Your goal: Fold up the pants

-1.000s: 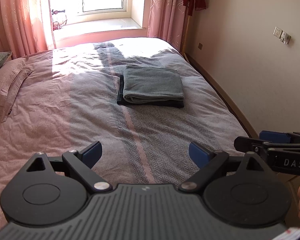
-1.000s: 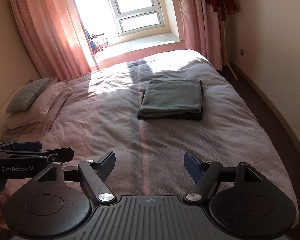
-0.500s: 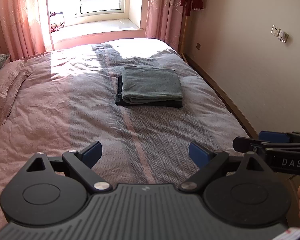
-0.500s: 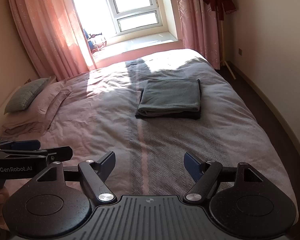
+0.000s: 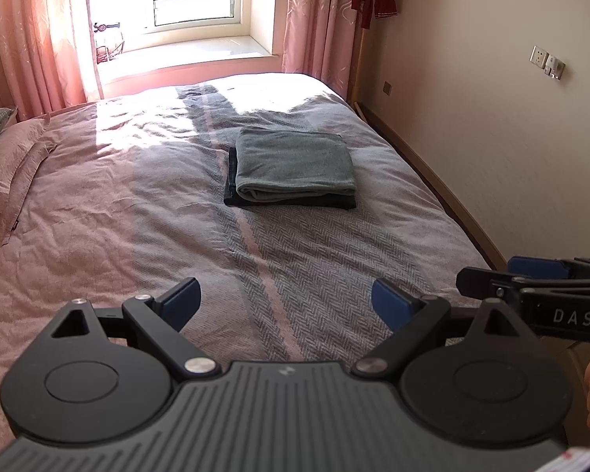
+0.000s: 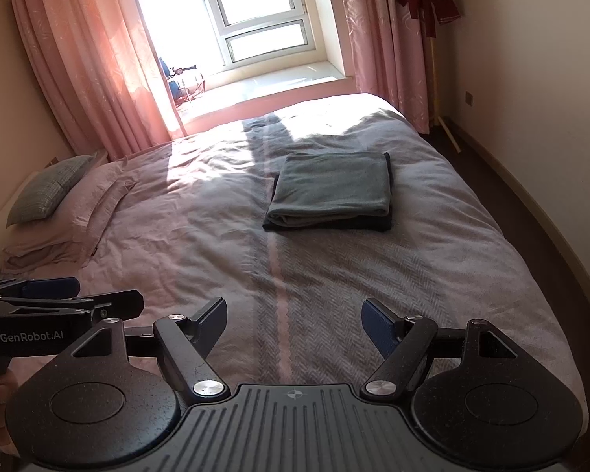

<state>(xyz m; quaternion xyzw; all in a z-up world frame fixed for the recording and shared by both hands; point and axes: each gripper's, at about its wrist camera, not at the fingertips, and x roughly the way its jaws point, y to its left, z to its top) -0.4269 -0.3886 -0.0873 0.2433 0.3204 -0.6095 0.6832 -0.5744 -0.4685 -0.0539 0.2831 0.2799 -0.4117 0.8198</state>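
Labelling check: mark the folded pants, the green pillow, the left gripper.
folded pants (image 5: 293, 165), left wrist view, top grey-green layer.
green pillow (image 6: 49, 188), right wrist view, middle.
left gripper (image 5: 285, 303), left wrist view, midway between fingertips.

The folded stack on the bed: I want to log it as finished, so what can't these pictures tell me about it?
- Dark garment: both views, the grey-green folded garment covers all but its edges, so its kind and fold stay unknown.
- Stack's underside: hidden against the bed.
- Whether either piece is pants: no waistband or leg shows.
- Both grippers, left and right, are open, far from it.
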